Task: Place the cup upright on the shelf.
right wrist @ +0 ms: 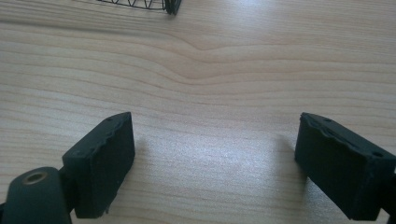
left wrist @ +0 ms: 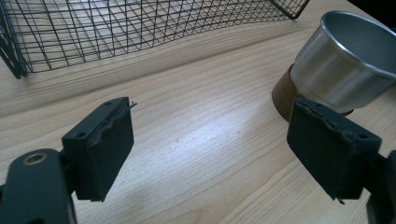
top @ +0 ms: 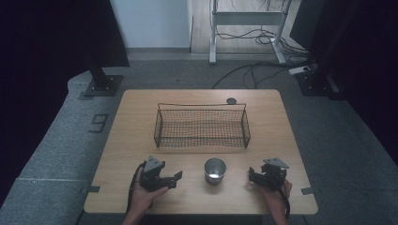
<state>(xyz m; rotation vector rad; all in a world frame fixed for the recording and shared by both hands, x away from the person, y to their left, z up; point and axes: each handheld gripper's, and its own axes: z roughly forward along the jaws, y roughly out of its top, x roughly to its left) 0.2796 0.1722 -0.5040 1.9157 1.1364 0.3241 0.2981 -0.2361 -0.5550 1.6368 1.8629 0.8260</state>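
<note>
A: Start with the big things. The surface [top: 141, 136] carries a black wire basket [top: 202, 125] toward its far edge, centred between the left and right edges, and it looks empty.

B: And the metal cup [top: 215, 170] stands upright near the near edge, about midway along it, between the two tools. In the left gripper view the cup [left wrist: 348, 60] seems to sit on a brown round base [left wrist: 283, 95] — a coaster or its own foot, I cannot tell which.

A: The left tool [top: 165, 179] rests low by the near-left part of the surface, jaws spread wide with only bare wood between them. The right tool [top: 257, 176] is likewise wide open and holds nothing; the right gripper view shows plain wood grain between its pads [right wrist: 105, 161].

B: So what could go wrong? I'd judge the cup the risk. It is smooth, tapered and shiny — a grip placed high on the flared rim could let it squirt upward or tip.

A: Agreed. And if that brown base is loose, lifting the cup may drag it or leave it behind, skidding toward the near edge.

B: A sideways approach could also knock the cup before the pads close on it. Then the basket's rim — clip it on the way over and the cup could spill out of the grip.
</note>
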